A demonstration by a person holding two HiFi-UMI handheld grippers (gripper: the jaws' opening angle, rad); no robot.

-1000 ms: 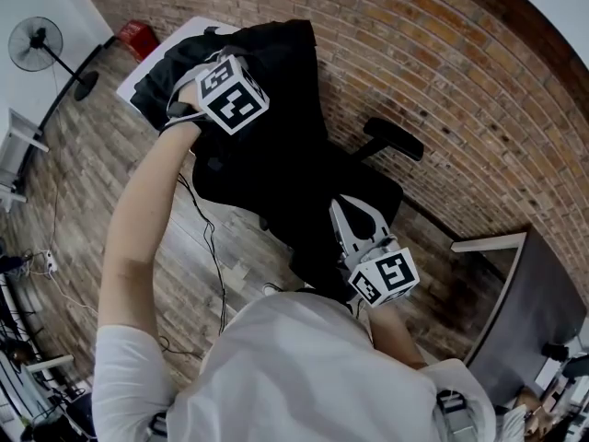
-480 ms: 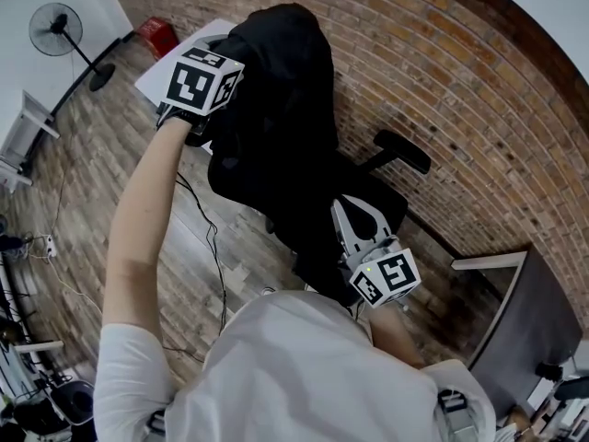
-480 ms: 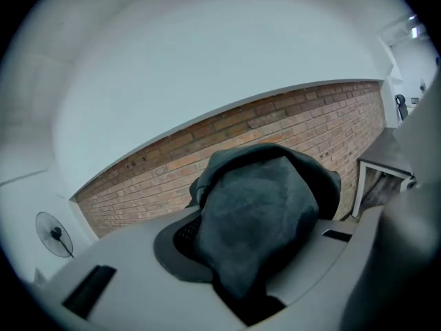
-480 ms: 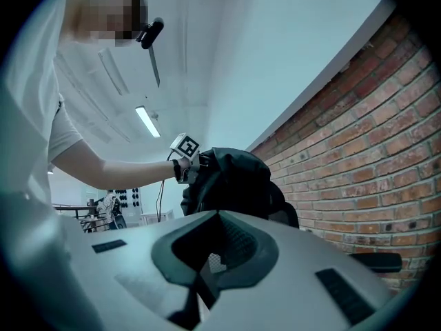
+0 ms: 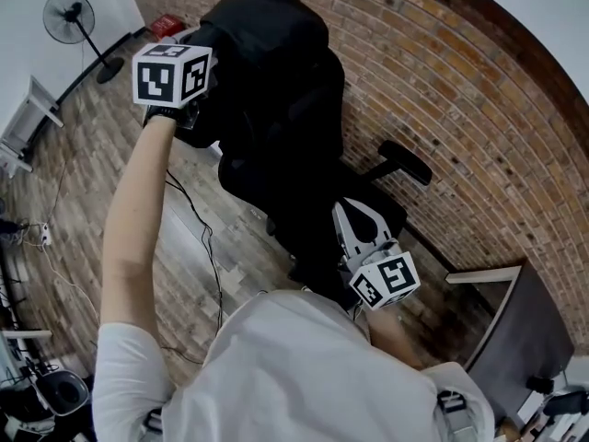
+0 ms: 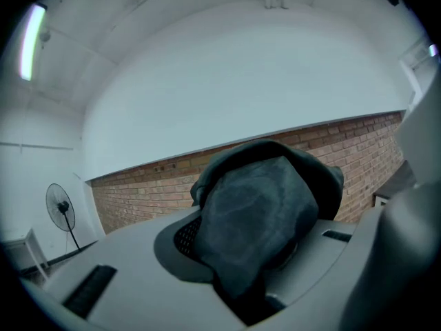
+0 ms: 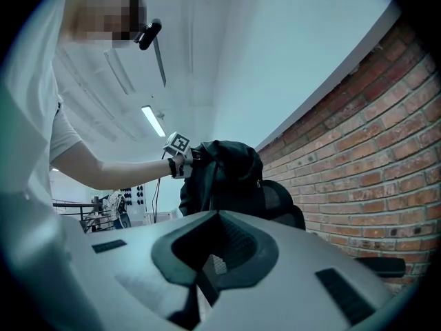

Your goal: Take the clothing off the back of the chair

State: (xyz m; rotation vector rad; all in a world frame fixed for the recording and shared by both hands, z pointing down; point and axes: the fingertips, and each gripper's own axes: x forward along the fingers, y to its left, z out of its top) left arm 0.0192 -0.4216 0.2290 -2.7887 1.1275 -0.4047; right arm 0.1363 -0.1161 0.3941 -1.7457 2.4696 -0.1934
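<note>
The black clothing (image 5: 276,53) hangs bunched high above the black office chair (image 5: 373,205), its lower part still draped over the chair's back. My left gripper (image 5: 204,83) is shut on the clothing's upper left edge, with its fingertips buried in the cloth. In the left gripper view a dark fold of the clothing (image 6: 255,212) fills the jaws of that gripper (image 6: 253,289). My right gripper (image 5: 342,210) is low by the chair seat, shut and empty. The right gripper view shows its closed jaws (image 7: 202,281), the raised clothing (image 7: 224,174) and the left gripper (image 7: 180,158) beyond.
A brick wall (image 5: 460,90) runs close behind the chair, and the armrest (image 5: 405,159) juts toward it. A grey desk (image 5: 515,325) stands at the right. A standing fan (image 5: 69,17) and a red box (image 5: 168,24) are at the far left. Cables (image 5: 198,238) trail over the wooden floor.
My left gripper has risen and swung left while rolling, lifting the clothing higher off the chair back. The right gripper has barely shifted.
</note>
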